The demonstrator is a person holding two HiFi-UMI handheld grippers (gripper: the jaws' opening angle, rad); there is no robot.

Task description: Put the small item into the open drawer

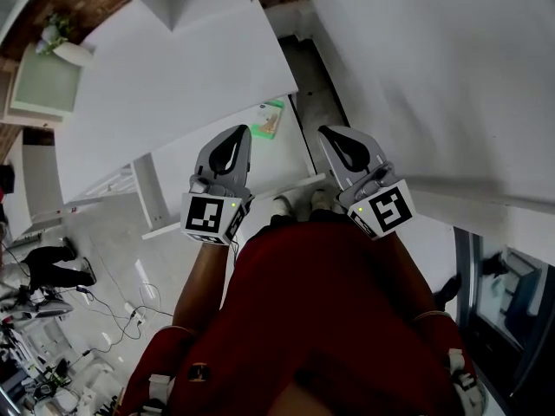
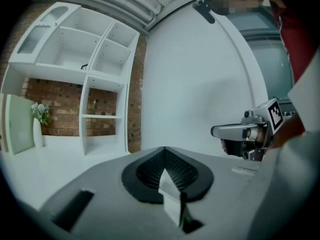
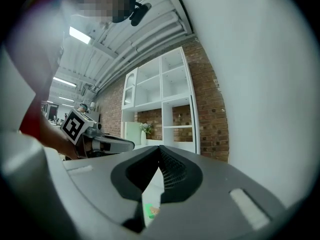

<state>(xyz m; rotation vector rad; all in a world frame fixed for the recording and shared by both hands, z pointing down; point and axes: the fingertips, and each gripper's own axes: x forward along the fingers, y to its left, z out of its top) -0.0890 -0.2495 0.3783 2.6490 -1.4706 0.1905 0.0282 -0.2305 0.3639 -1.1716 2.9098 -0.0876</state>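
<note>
The small item [image 1: 269,118] is a flat packet, pale with green print and a touch of orange at one end. It lies on a white surface just past the edge of the big white table [image 1: 173,68], a little ahead of the left gripper [image 1: 240,130]; whether that surface is the drawer cannot be told. In the right gripper view a green and orange scrap of it shows low down through the slot behind the jaws. The left gripper has its jaws together with nothing between them. The right gripper [image 1: 328,133] is likewise closed and empty, its tips meeting in a point. Both are held side by side close to the person's body, above a red garment [image 1: 321,302] and pale shoes [image 1: 295,202], well short of the packet. A broad white wall [image 1: 434,76] rises to the right. A white shelf unit [image 2: 95,64] stands against a brick wall [image 2: 60,96] beyond the table, with a white vase of greenery [image 1: 56,37] beside it. Cables [image 1: 113,306] trail over the floor at the left, near another person [image 1: 52,263].
</note>
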